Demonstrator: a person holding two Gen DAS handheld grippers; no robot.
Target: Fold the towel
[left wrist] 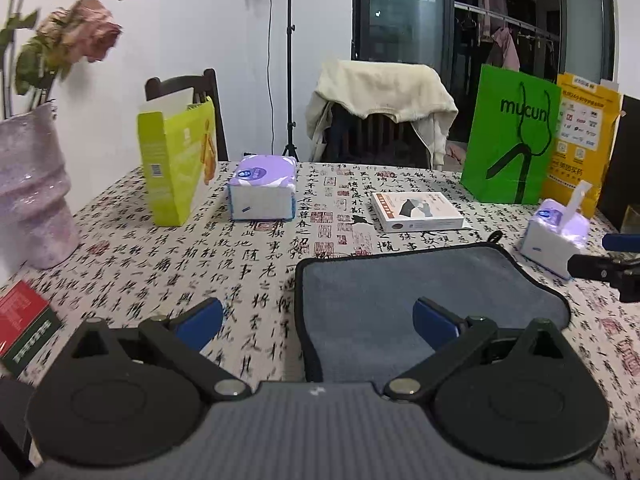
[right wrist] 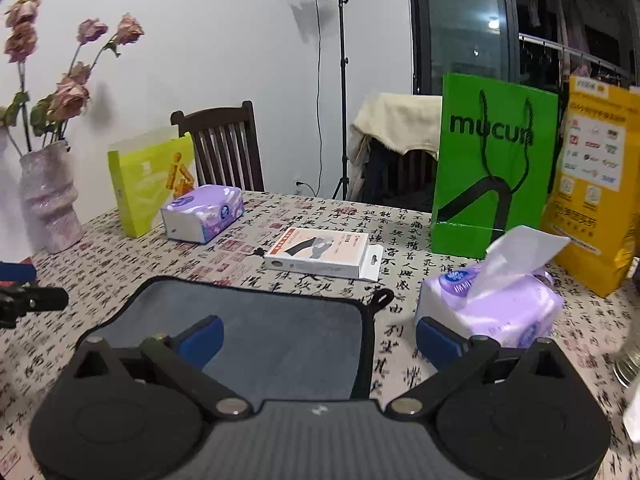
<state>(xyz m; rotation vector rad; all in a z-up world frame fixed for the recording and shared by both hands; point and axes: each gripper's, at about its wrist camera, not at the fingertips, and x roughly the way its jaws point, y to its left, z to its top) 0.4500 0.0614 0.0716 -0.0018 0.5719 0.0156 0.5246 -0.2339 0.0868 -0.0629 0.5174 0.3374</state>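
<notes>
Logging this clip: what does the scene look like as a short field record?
towel: grey, dark-edged, flat on the table
left hand-held gripper: open, straddling the towel's left edge
right hand-held gripper: open, straddling the towel's right edge
grasp: none yet
behind towel: white box
right of towel: tissue pack
far right: green bag

1 towel, 2 tissue packs, 2 paper bags, 1 white box, 1 yellow-green box, 1 vase, 2 chairs, 1 lamp stand.
</notes>
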